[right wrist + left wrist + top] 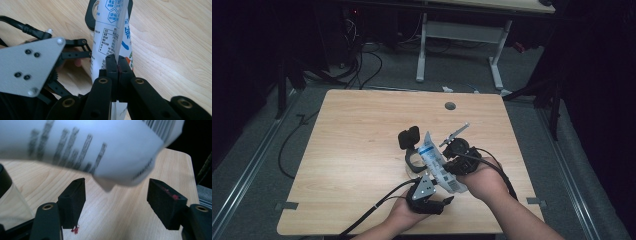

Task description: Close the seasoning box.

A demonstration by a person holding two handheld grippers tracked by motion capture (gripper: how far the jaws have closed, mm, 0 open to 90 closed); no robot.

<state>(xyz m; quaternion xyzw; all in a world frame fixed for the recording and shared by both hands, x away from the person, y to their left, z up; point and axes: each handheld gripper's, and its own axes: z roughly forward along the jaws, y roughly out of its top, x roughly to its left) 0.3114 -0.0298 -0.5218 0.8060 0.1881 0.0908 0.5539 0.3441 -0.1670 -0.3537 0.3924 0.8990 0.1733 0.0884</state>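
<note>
The right gripper [117,65] was clamped on the seam of a white printed plastic pouch [438,165] slanting above the pale wooden table [362,130], its lower end hanging just over the wide-open left gripper [115,202], in a dark room.

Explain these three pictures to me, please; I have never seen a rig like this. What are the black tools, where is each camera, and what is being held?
A person at a wooden table holds a two-jaw gripper in each hand. The high view looks down from above; the other two cameras ride on the grippers. The right gripper is shut on a white printed pouch, held up over the table. The left gripper is open beneath the pouch, its jaws apart and touching nothing. A clear container with a black hinged lid stands beside the pouch.
</note>
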